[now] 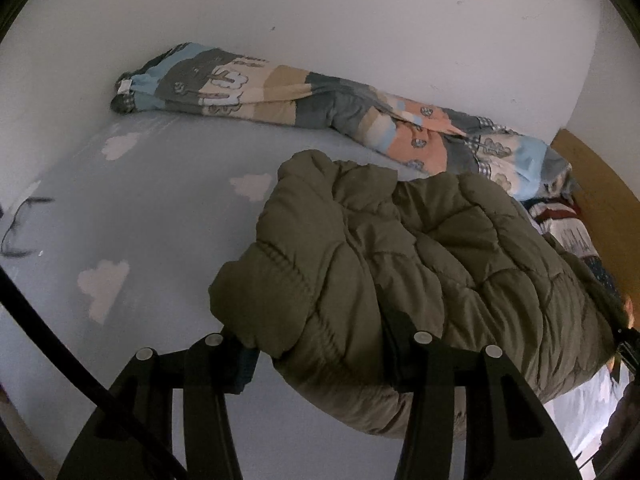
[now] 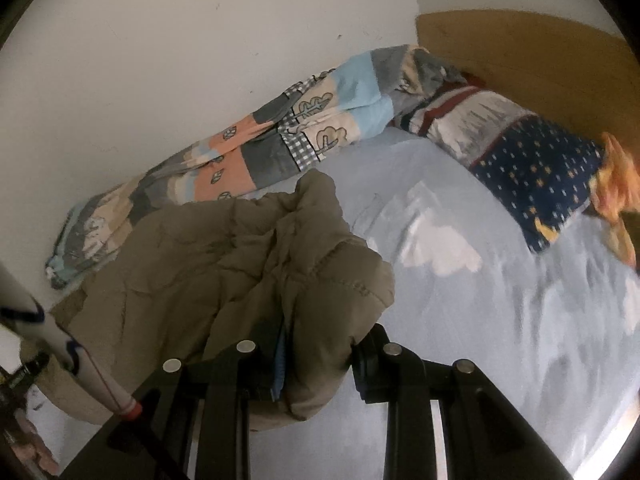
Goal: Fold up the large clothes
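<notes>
An olive puffer jacket [image 1: 400, 248] hangs bunched above the bed, held from both sides. In the left wrist view my left gripper [image 1: 316, 344] is shut on a thick fold of its ribbed edge, and the padding bulges over the right finger. In the right wrist view my right gripper [image 2: 320, 356] is shut on another fold of the jacket [image 2: 224, 264], with a blue pad showing beside the cloth. Most of the jacket droops to the left of the right gripper, toward the wall.
The bed has a light blue sheet [image 1: 160, 208] with white clouds. A rolled patchwork quilt [image 1: 280, 92] lies along the white wall [image 1: 320, 20]. A navy starred pillow [image 2: 532, 176] and an orange cloth [image 2: 616, 184] lie by the wooden headboard [image 2: 520, 48]. A dark cord [image 1: 24, 216] rests at the left.
</notes>
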Available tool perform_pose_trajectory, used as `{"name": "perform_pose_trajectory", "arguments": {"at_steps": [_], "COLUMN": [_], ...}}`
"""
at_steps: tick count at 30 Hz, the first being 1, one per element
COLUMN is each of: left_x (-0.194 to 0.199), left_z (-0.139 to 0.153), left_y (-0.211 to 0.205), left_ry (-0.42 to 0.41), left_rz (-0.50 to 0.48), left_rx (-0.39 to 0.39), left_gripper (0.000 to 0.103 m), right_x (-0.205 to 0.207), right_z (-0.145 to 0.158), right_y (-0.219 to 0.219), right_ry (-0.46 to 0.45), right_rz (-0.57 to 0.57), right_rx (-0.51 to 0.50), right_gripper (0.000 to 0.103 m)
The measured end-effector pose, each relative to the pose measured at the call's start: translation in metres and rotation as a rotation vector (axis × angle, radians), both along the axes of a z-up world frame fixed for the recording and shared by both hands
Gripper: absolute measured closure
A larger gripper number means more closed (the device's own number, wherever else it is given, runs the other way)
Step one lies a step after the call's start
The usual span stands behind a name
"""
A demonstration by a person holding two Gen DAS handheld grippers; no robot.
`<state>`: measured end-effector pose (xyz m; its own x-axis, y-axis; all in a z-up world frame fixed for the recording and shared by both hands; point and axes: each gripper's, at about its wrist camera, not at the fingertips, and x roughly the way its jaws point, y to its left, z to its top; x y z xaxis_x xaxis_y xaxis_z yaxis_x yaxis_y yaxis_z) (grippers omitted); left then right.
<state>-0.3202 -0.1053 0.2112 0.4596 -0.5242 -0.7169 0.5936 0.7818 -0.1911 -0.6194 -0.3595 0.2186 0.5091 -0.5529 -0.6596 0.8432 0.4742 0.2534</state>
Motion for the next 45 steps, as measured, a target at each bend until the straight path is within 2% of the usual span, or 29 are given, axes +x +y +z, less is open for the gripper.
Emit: {"name": "perform_pose_trajectory", "arguments": {"at_steps": [4, 6, 9, 12, 13, 14, 17, 19, 22, 24, 26, 29, 33, 36, 39, 41, 42, 45], "left_x": [-0.011, -0.008, 0.002, 0.013, 0.015, 0.017, 0.017, 0.014, 0.004, -0.006, -0.018, -0.051, -0.094, -0.114, -0.119, -0.11, -0.106, -0.082], "left_z": [-0.024, -0.043, -0.068, -0.083, -0.085, -0.088, -0.09, -0.081, -0.05, -0.03, -0.014, -0.009, -0.02, -0.026, -0.035, -0.045, -0.049, -0.066], "left_y": [0.022, 0.029, 0.038, 0.063, 0.072, 0.082, 0.106, 0.117, 0.122, 0.111, 0.089, 0.032, -0.038, -0.067, -0.086, -0.098, -0.098, -0.097], "left_ry": [0.056, 0.136, 0.278, 0.422, 0.456, 0.496, 0.55, 0.504, 0.346, 0.232, 0.119, -0.01, -0.142, -0.219, -0.245, -0.237, -0.216, -0.074], "left_rz": [0.008, 0.021, 0.069, 0.148, 0.171, 0.196, 0.257, 0.312, 0.387, 0.368, 0.296, 0.116, -0.093, -0.178, -0.22, -0.213, -0.21, -0.184], "left_rx": [0.033, 0.051, 0.046, -0.043, -0.076, -0.111, -0.172, -0.182, -0.166, -0.146, -0.102, -0.023, 0.092, 0.129, 0.159, 0.203, 0.216, 0.212], "left_gripper": [0.052, 0.051, 0.044, 0.035, 0.033, 0.032, 0.031, 0.031, 0.031, 0.031, 0.03, 0.028, 0.027, 0.027, 0.027, 0.02, 0.017, 0.007], "right_x": [-0.029, -0.039, -0.048, -0.057, -0.065, -0.074, -0.099, -0.116, -0.136, -0.139, -0.129, -0.086, -0.028, 0.005, 0.031, 0.049, 0.054, 0.073], "right_z": [-0.01, -0.023, -0.053, -0.082, -0.089, -0.093, -0.092, -0.084, -0.068, -0.051, -0.033, -0.015, -0.014, -0.019, -0.029, -0.034, -0.038, -0.052], "right_y": [0.029, 0.037, 0.035, 0.023, 0.02, 0.018, 0.021, 0.025, 0.031, 0.036, 0.046, 0.067, 0.091, 0.1, 0.104, 0.101, 0.097, 0.085], "right_ry": [-0.018, -0.018, 0.008, 0.002, -0.027, -0.064, -0.096, -0.109, -0.094, -0.105, -0.126, -0.098, -0.064, -0.027, 0.002, 0.03, 0.04, 0.105], "right_rz": [-0.019, -0.032, -0.046, -0.07, -0.087, -0.103, -0.152, -0.186, -0.259, -0.273, -0.213, -0.047, 0.137, 0.208, 0.254, 0.272, 0.277, 0.27], "right_rx": [0.06, 0.107, 0.205, 0.355, 0.401, 0.444, 0.475, 0.451, 0.358, 0.262, 0.16, 0.022, -0.046, -0.071, -0.095, -0.099, -0.096, -0.077], "right_gripper": [0.075, 0.074, 0.072, 0.064, 0.063, 0.057, 0.042, 0.041, 0.041, 0.041, 0.041, 0.041, 0.042, 0.042, 0.042, 0.042, 0.042, 0.042]}}
